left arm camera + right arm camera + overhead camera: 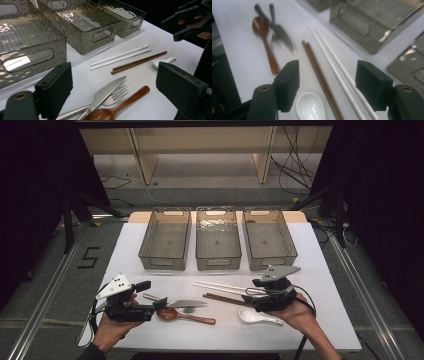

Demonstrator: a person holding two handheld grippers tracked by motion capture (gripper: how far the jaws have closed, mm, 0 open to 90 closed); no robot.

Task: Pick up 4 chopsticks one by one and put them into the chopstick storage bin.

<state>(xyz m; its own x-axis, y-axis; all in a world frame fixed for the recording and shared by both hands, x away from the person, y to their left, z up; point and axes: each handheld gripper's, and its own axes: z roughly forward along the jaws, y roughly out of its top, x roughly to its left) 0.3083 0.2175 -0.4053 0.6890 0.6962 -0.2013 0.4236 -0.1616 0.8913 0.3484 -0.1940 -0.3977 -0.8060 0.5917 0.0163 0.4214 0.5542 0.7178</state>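
Three clear bins (218, 240) at back. In front: two chopstick pairs, white (225, 287) and brown (227, 299), one wooden spoon (185, 315), fork (116, 96), knife (186, 303), white spoon (256, 317). My left gripper (113, 87) and right gripper (327, 83) both have jaws apart, empty.

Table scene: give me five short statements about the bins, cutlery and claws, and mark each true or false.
1. Three bins stand in a row at the far side of the table. True.
2. The white chopsticks lie inside the middle bin. False: they lie on the table, beside the brown chopsticks.
3. The left claw is open. True.
4. The right claw grips the white spoon. False: it is open, holding nothing.
5. The wooden spoon lies by the knife and fork. True.
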